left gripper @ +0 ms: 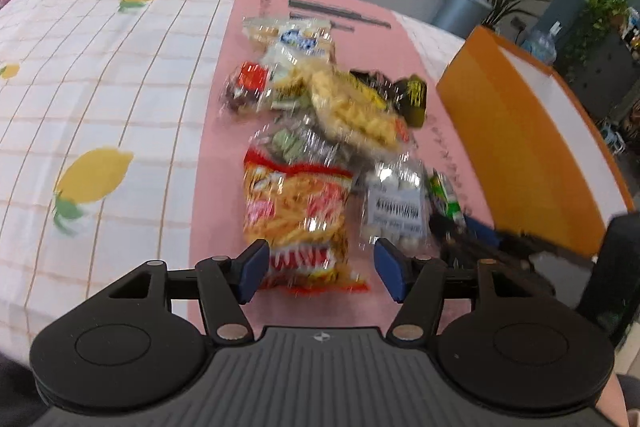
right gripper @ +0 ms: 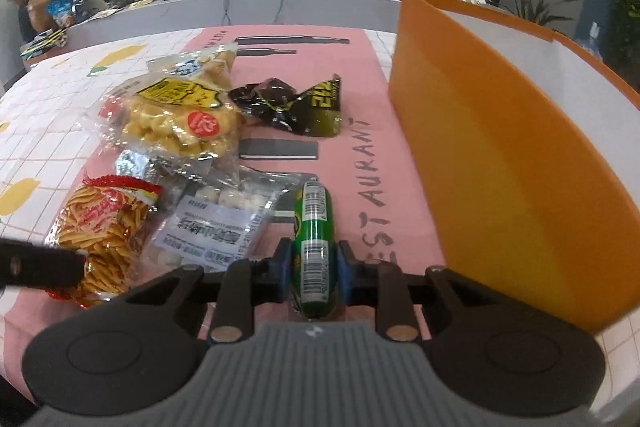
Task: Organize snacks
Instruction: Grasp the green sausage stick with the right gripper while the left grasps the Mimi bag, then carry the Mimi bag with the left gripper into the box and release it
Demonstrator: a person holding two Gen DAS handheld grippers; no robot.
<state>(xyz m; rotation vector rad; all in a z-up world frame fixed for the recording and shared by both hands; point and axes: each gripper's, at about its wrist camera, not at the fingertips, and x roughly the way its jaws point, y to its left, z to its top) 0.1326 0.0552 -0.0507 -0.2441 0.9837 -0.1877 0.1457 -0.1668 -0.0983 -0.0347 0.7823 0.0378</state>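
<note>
Left gripper [left gripper: 320, 269]: fingers spread wide, holding nothing, poised just over the near end of the red-and-orange crisp-stick bag [left gripper: 298, 215] lying flat on the pink mat [left gripper: 216, 187] of the tabletop [left gripper: 100, 75]. Probably light, puffy and slick, with brittle contents; best pinched at the crimped end seam rather than across the belly. Beside it, touching, a clear pouch of white candies [left gripper: 394, 205] with a paper label; soft, floppy, likely to sag if taken by one corner. Beyond, a heap of clear bags of yellow puffs [left gripper: 352, 107] and a crumpled black packet [left gripper: 410, 95], overlapping and apt to drag one another.

Right gripper [right gripper: 313, 267]: fingers pressed against the sides of the green sausage stick [right gripper: 314, 227], gripped near its near end, far end pointing forward over the mat. Firm, smooth, plastic-skinned, so likely to slip or pivot under a loose grip. Orange box [right gripper: 500, 163] just right, open-topped, the probable destination.
</note>
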